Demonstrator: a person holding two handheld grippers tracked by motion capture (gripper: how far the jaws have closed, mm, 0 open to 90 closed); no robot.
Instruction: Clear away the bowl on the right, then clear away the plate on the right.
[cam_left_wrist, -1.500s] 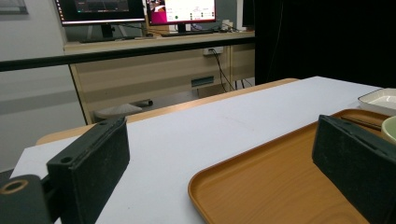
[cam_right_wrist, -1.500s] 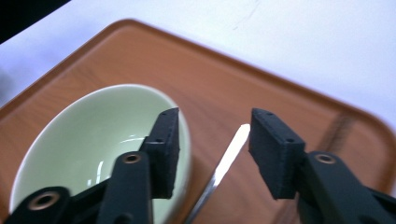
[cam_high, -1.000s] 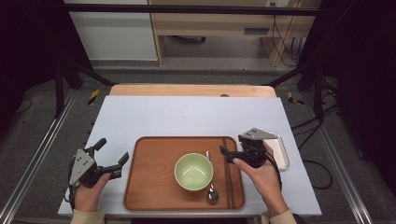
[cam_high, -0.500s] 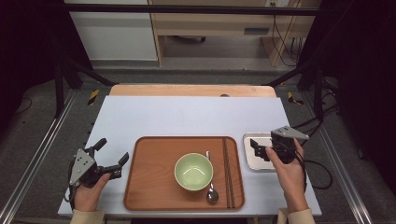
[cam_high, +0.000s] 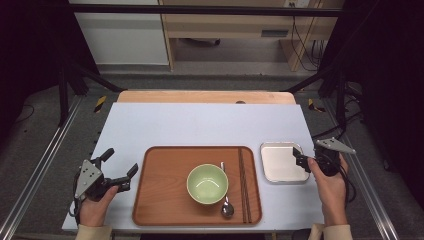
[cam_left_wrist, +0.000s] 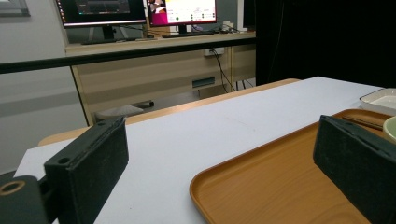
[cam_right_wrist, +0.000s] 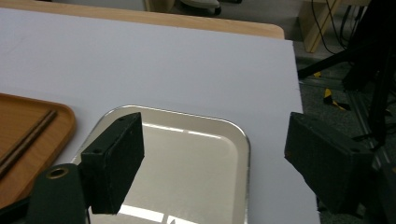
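Your right gripper (cam_high: 301, 161) hangs wide open over the steel dish (cam_high: 280, 165), gripping nothing. Your left gripper (cam_high: 120, 170) rests open, empty, beside the tray (cam_high: 160, 200).

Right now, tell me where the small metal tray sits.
In the high view, the small metal tray lies on the table's right side, just right of the wooden tray, under the right gripper's open jaws.

Left hand (cam_high: 92, 210) low at near-left, holding left gripper (cam_high: 120, 167), jaws spread wide, angled forward-right. Right hand (cam_high: 330, 187) at far right, holding right gripper (cam_high: 300, 159), jaws wide apart, gripping nothing.
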